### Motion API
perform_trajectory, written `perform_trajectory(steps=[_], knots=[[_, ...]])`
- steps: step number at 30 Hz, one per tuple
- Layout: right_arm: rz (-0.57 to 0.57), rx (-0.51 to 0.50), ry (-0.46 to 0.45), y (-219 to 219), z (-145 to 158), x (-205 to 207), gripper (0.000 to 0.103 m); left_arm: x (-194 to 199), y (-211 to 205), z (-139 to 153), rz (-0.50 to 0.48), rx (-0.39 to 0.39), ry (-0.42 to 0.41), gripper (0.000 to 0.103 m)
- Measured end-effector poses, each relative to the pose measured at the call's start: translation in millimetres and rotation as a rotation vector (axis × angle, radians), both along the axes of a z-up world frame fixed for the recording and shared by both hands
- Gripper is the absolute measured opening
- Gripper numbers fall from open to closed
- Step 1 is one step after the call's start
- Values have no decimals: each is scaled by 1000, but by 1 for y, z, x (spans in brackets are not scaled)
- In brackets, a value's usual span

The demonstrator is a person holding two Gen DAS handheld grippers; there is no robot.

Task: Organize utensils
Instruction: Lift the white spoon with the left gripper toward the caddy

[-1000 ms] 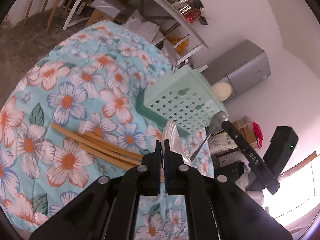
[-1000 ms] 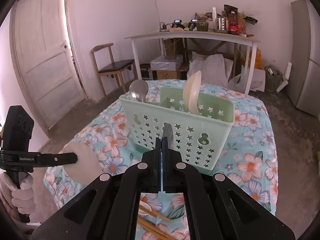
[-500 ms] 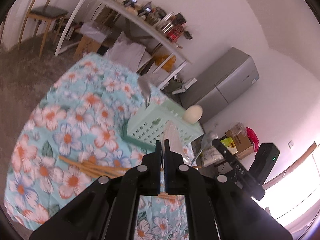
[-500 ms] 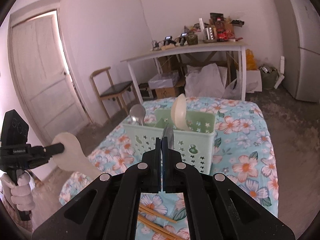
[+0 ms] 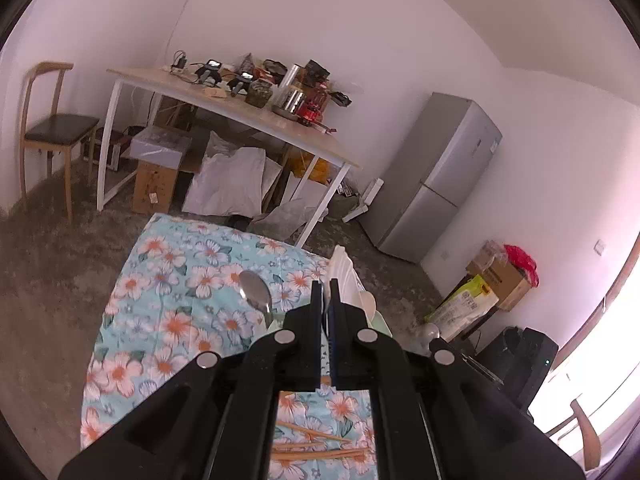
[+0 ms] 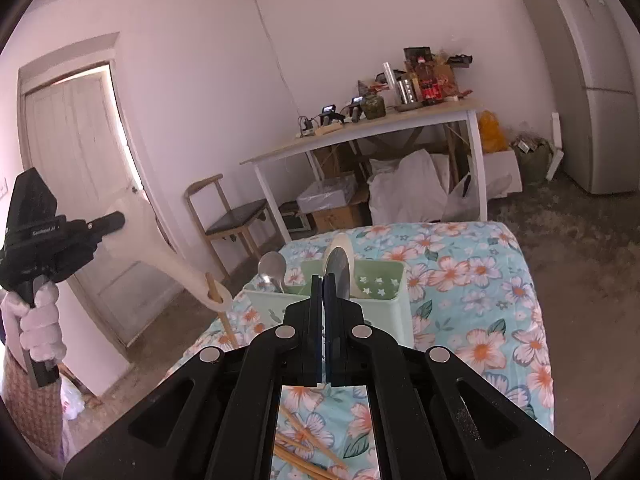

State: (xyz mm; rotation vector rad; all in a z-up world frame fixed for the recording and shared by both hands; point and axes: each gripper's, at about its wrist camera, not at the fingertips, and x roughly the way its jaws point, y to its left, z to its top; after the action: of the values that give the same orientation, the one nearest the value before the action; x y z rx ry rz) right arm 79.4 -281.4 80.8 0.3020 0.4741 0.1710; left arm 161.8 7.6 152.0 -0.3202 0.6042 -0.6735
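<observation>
Left claw (image 5: 326, 286) is clenched on a white plastic spatula (image 6: 160, 248), and white lettering on its black body is too blurred to read; right claw (image 6: 323, 280) is clenched on a metal spoon (image 6: 339, 276). Both have risen since a second ago, well above the green utensil basket (image 6: 384, 292), which holds a steel spoon (image 6: 273, 269) and a cream ladle (image 6: 340, 244). Wooden chopsticks (image 5: 320, 446) lie near the floral counter's (image 6: 480, 280) near edge, with bare cloth right of the basket.
</observation>
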Motion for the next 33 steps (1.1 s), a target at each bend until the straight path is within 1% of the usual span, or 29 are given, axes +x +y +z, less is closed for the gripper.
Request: perform_trajectory(steps=[3, 5, 6, 8, 10, 12, 14, 16, 17, 19, 21, 24, 29, 32, 33], knots=[[-3, 16, -1, -6, -2, 1, 0, 1, -12, 3, -40, 28, 9, 2], [-4, 21, -3, -9, -3, 1, 0, -4, -21, 1, -83, 57, 32, 2], [-4, 24, -4, -10, -4, 1, 0, -8, -27, -3, -114, 83, 41, 2], [-4, 31, -5, -12, -4, 1, 0, -20, -37, -11, -142, 147, 46, 2], [-3, 40, -6, -14, -6, 1, 0, -28, -49, -28, -146, 241, 57, 2], [-2, 54, -6, -17, -9, 0, 0, -27, -57, -51, -132, 303, 109, 2], [-2, 68, -2, -19, -12, 0, 0, -25, -61, -68, -126, 312, 171, 3], [-4, 67, 1, -19, -12, -1, 0, -32, -67, -70, -174, 273, 185, 2], [-8, 65, 1, -20, -12, -3, 0, -37, -74, -67, -209, 258, 178, 2], [-20, 67, -2, -24, -12, -6, 0, -45, -85, -60, -239, 267, 150, 2], [-36, 77, -6, -30, -12, -10, 0, -51, -96, -53, -263, 284, 134, 2], [-55, 84, -15, -37, -11, -19, 0, -59, -108, -38, -294, 284, 111, 2], [-86, 106, -36, -48, -9, -34, 0, -69, -116, -6, -294, 290, 40, 2], [-98, 119, -55, -54, -6, -44, 0, -76, -110, 27, -265, 267, -30, 2], [-100, 121, -62, -56, -4, -48, 0, -80, -105, 45, -244, 251, -72, 2]])
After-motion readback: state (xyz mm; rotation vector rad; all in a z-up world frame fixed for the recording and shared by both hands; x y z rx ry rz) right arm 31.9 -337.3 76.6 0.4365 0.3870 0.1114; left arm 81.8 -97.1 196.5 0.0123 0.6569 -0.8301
